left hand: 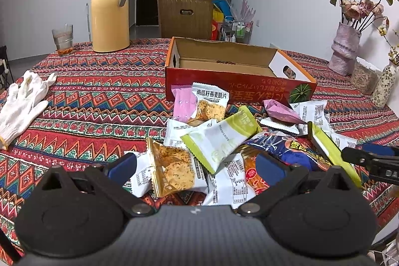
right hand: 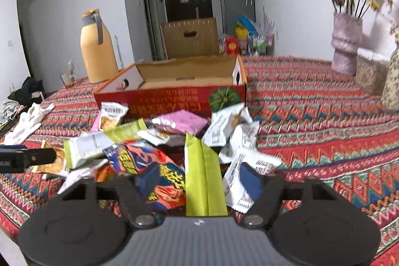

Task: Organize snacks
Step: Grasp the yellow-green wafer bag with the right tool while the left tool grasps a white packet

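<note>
A pile of snack packets lies on the patterned tablecloth in front of an open red cardboard box (left hand: 239, 89), which is empty inside. My left gripper (left hand: 197, 167) is open, its blue pads either side of a clear-fronted cracker packet (left hand: 174, 171) and a white packet (left hand: 229, 181). My right gripper (right hand: 199, 180) is open over a lime-green packet (right hand: 203, 178) and a blue-and-orange packet (right hand: 149, 166). The box (right hand: 172, 101) also shows in the right wrist view. The right gripper's finger (left hand: 369, 158) shows at the left view's right edge.
A yellow thermos jug (left hand: 109, 9) and a glass (left hand: 62, 40) stand at the back left. White gloves (left hand: 22, 101) lie at the left. A pink vase of dried roses (left hand: 345, 49) and a small floral vase (left hand: 384, 87) stand at the right.
</note>
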`<state>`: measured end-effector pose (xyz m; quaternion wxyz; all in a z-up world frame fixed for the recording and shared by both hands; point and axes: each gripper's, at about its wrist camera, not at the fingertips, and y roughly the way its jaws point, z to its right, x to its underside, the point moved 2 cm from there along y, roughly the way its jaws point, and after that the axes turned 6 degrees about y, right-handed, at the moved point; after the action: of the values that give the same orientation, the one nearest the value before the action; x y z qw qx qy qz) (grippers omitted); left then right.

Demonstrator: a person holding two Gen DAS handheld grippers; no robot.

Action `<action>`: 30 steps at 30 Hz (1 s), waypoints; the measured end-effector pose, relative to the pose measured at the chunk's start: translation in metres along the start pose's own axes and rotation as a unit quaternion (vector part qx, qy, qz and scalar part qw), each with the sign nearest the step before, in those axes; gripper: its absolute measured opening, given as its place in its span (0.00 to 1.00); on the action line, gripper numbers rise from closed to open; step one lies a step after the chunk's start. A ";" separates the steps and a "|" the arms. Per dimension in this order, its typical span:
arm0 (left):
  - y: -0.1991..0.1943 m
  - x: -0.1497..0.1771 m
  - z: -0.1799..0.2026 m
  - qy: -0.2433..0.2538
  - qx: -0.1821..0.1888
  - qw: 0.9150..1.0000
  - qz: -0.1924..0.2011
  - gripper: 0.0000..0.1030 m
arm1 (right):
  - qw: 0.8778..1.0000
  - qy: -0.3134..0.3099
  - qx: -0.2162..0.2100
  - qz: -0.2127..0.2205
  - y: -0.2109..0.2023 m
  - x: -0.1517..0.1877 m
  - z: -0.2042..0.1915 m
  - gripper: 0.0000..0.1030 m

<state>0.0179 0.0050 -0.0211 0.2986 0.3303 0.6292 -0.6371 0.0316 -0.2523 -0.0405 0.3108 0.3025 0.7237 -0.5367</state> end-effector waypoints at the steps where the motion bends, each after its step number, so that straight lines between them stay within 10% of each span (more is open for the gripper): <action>1: 0.001 0.000 0.000 0.000 0.000 1.000 -0.001 1.00 | 1.000 0.002 -0.002 -0.007 0.006 0.000 0.002 0.56; 15: 0.011 0.001 -0.010 -0.013 -0.016 1.000 -0.018 1.00 | 0.995 0.060 -0.045 -0.064 0.052 0.010 0.020 0.38; 30: 0.035 0.006 -0.035 -0.024 -0.057 0.996 -0.068 1.00 | 0.998 0.046 -0.034 0.023 0.012 0.005 0.009 0.36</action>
<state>0.0436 0.0387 -0.0463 0.2878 0.2542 0.6781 -0.6266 0.0385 -0.2573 -0.0535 0.2991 0.3327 0.7481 -0.4901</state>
